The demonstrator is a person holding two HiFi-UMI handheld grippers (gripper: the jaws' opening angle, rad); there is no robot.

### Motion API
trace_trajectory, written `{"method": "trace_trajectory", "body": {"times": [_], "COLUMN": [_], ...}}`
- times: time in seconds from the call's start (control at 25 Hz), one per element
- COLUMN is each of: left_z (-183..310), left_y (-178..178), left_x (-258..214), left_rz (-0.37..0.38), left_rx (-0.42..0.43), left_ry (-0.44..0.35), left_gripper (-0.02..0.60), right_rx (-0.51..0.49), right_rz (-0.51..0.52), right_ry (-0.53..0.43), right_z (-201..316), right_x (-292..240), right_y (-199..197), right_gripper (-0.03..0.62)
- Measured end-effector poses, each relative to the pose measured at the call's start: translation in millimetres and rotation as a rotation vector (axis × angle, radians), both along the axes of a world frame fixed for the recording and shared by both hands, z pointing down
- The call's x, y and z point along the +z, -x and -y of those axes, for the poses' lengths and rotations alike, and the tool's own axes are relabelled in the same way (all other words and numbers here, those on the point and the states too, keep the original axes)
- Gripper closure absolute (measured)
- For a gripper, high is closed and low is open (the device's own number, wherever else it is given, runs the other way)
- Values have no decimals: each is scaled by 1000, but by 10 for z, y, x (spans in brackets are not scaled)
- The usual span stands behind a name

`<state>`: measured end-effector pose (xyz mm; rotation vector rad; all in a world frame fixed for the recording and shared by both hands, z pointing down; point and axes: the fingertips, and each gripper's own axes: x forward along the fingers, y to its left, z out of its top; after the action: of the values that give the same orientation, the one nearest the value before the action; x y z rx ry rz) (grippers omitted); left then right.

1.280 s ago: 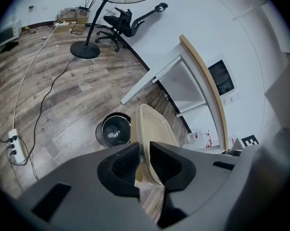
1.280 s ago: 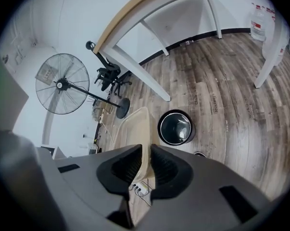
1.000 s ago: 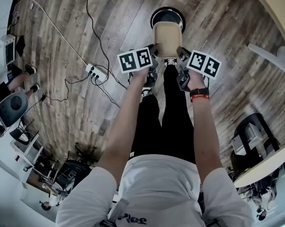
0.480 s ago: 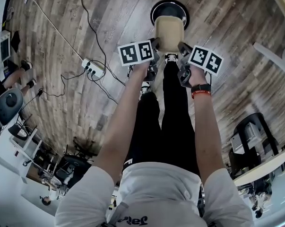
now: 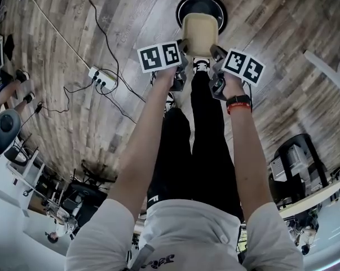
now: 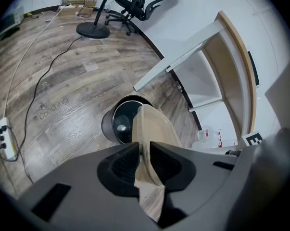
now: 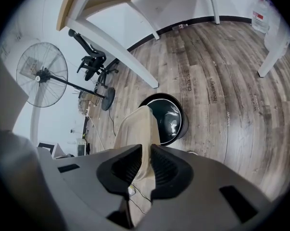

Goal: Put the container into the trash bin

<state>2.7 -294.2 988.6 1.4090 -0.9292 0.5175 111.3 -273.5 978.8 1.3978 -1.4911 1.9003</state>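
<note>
Our left gripper (image 6: 145, 161) is clamped on one side wall of the beige container (image 5: 200, 33), with the thin edge pinched tight between its dark pads (image 6: 123, 163). Our right gripper (image 7: 145, 170) is clamped the same way on the opposite wall, so the container hangs in the air between the two, clear of the floor (image 5: 130, 16). In the head view its open side faces up towards us, and the two marker cubes sit just to either side of its near end.

Directly beyond and below the container stands the round black trash bin (image 6: 107, 125), open-topped. From above, the container overlaps the near part of the bin's mouth. Something small and pale lies at the bottom of the bin; we cannot tell what it is.

Beneath our arms we see black trousers and shoes on the wooden planks. To the left, well apart from the bin, a white power strip (image 5: 101, 78) lies on the floor with cables running from it. The right gripper view shows a standing fan (image 7: 41, 74) by the wall. The left gripper view shows an office chair (image 6: 145, 3) at the far end of the room and a white counter (image 6: 217, 66) to the right.
</note>
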Motion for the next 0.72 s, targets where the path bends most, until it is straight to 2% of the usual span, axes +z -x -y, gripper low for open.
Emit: {"method": "trace_trajectory", "body": {"times": [0.2, 0.52, 0.72], "left_z": [66, 186, 294], "left_y": [2, 7, -7], "left_x": [242, 614, 765], "left_rz": [-4, 40, 41], "left_rx": [-21, 11, 2], "left_ry": [5, 17, 12], "left_gripper": [500, 497, 496], "right_rx": [-26, -65, -31], "right_rz": [-5, -27, 8], "right_ry": [10, 15, 28], "right_z": [100, 228, 332], "right_x": [241, 606, 759], "right_y": [-2, 12, -9], "right_gripper": [519, 517, 519]}}
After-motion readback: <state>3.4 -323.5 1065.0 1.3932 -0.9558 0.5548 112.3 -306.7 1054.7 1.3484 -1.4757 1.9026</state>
